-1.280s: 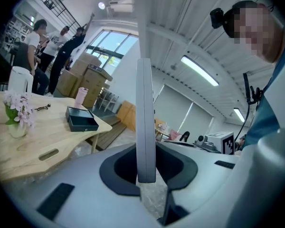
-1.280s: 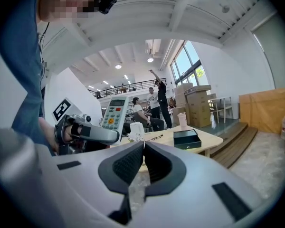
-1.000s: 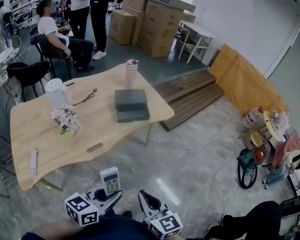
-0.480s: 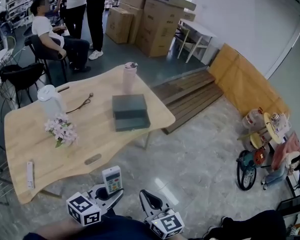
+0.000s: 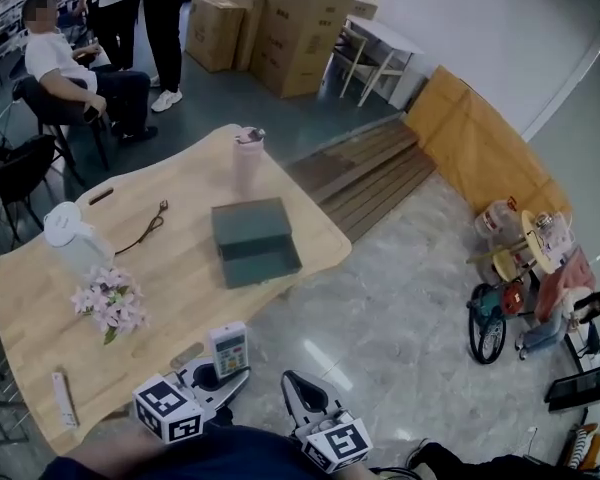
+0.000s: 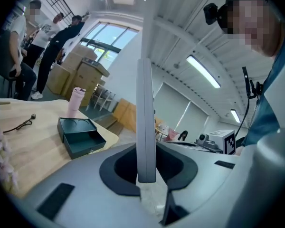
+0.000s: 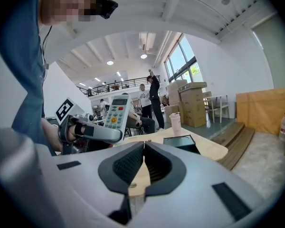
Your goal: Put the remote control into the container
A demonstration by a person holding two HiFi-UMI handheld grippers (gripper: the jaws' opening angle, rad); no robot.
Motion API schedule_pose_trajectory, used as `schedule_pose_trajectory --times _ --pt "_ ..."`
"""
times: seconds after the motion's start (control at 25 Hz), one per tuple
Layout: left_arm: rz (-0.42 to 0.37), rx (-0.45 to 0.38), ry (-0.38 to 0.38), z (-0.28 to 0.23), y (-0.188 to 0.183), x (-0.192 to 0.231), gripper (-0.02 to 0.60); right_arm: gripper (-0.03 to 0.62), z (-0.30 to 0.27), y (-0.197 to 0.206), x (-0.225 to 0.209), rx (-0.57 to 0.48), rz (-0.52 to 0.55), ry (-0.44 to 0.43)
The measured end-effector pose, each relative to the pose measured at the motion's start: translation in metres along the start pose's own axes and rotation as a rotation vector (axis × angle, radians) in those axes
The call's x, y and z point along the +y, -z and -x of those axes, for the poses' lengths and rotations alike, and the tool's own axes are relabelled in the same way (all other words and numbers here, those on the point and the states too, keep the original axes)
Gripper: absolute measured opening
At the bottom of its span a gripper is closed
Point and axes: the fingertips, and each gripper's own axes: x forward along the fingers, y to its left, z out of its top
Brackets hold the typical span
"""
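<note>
My left gripper (image 5: 218, 376) is shut on a white remote control (image 5: 228, 349), which stands upright between its jaws, off the table's near edge. In the left gripper view the remote (image 6: 146, 122) shows edge-on, clamped at its lower end. The container, a dark green box (image 5: 252, 238) with its drawer pulled out, lies on the wooden table (image 5: 170, 298) ahead, and shows again as the box (image 6: 80, 137) on the left. My right gripper (image 5: 300, 398) is shut with nothing in it, beside the left one. From its view I see the remote (image 7: 115, 111) and the box (image 7: 180, 141).
On the table stand a pink tumbler (image 5: 247, 153), a white jug (image 5: 72, 238) and a bunch of flowers (image 5: 110, 306); a second white remote (image 5: 63, 398) and a dark cord (image 5: 145, 230) lie there too. Cardboard boxes (image 5: 295, 28), people and chairs are behind; wooden planks (image 5: 380, 173) lie to the right.
The table and box have come nearer and lower in the head view. Both grippers stay low in the view, the left one still holding the remote upright.
</note>
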Motion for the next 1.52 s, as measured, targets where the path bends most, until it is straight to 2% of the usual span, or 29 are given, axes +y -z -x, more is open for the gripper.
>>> schedule_pose_trajectory --times 0.16,0.32,0.64,1.0,1.2,1.4,1.52 --pt "0.000 0.035 0.031 -0.015 -0.013 0.030 0.084 0.018 -0.026 -0.008 -0.011 -0.002 -0.014 0.028" --pt "0.006 0.055 0.039 -0.034 -0.018 0.043 0.084 0.018 -0.039 -0.009 -0.025 0.006 -0.022 0.012" --pt "0.083 0.060 -0.014 -0.074 -0.018 0.054 0.084 0.018 -0.048 -0.023 -0.068 0.001 -0.010 -0.057" --pt "0.099 0.119 -0.055 -0.111 -0.019 0.074 0.084 0.018 -0.037 -0.035 -0.103 -0.010 -0.004 -0.074" --pt "0.171 0.196 -0.030 -0.129 -0.004 0.109 0.084 0.018 -0.039 -0.028 -0.114 0.001 -0.026 -0.069" --pt "0.201 0.311 -0.086 -0.143 0.013 0.162 0.084 0.018 -0.040 -0.021 -0.121 0.023 -0.044 -0.057" --pt "0.192 0.385 -0.110 -0.154 0.020 0.191 0.084 0.018 -0.040 -0.016 -0.127 0.038 -0.054 -0.042"
